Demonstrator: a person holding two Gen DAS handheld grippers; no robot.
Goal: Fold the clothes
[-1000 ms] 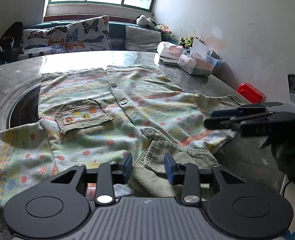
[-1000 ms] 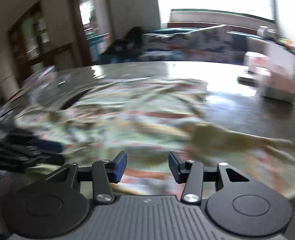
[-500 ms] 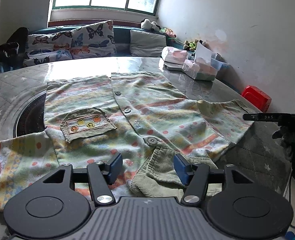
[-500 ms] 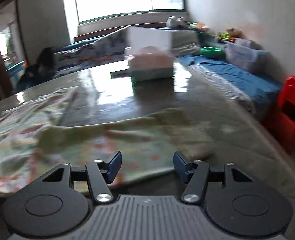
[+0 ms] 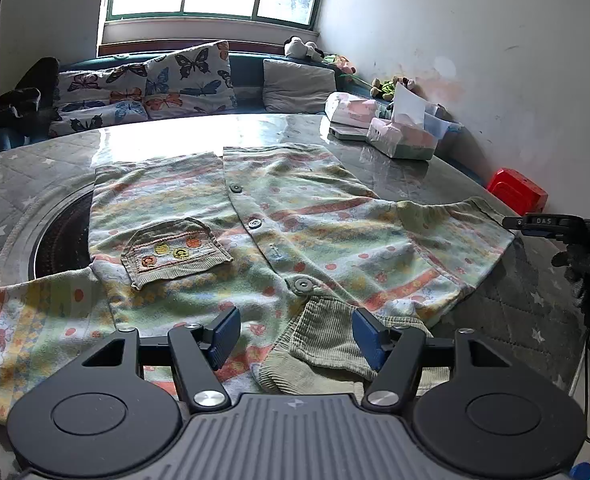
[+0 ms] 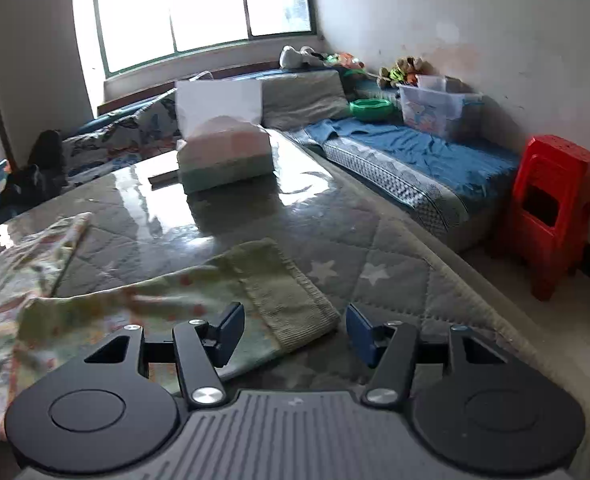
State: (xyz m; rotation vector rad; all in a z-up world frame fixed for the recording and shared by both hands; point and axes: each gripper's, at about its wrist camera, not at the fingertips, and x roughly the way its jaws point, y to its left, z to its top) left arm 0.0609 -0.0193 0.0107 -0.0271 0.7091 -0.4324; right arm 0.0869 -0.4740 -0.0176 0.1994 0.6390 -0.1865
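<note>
A small patterned green cardigan [image 5: 295, 216] with buttons, a chest pocket and a corduroy collar [image 5: 327, 344] lies flat on the table, both sleeves spread out. My left gripper [image 5: 297, 340] is open, hovering just above the collar. My right gripper [image 6: 291, 334] is open over the ribbed cuff [image 6: 291, 300] of the right sleeve [image 6: 167, 300]. The right gripper also shows in the left wrist view [image 5: 551, 222] at the far right, beside that sleeve's end.
The quilted grey table [image 6: 375, 248] has a round dark inset [image 5: 59, 236] at the left. Tissue packs [image 5: 401, 142] and a box stand at the far right of the table. A red stool [image 6: 551, 208] and a bench with cushions lie beyond.
My left gripper opened wider and drew back slightly from the collar. My right gripper swung from over the shirt's body out to the right sleeve's cuff.
</note>
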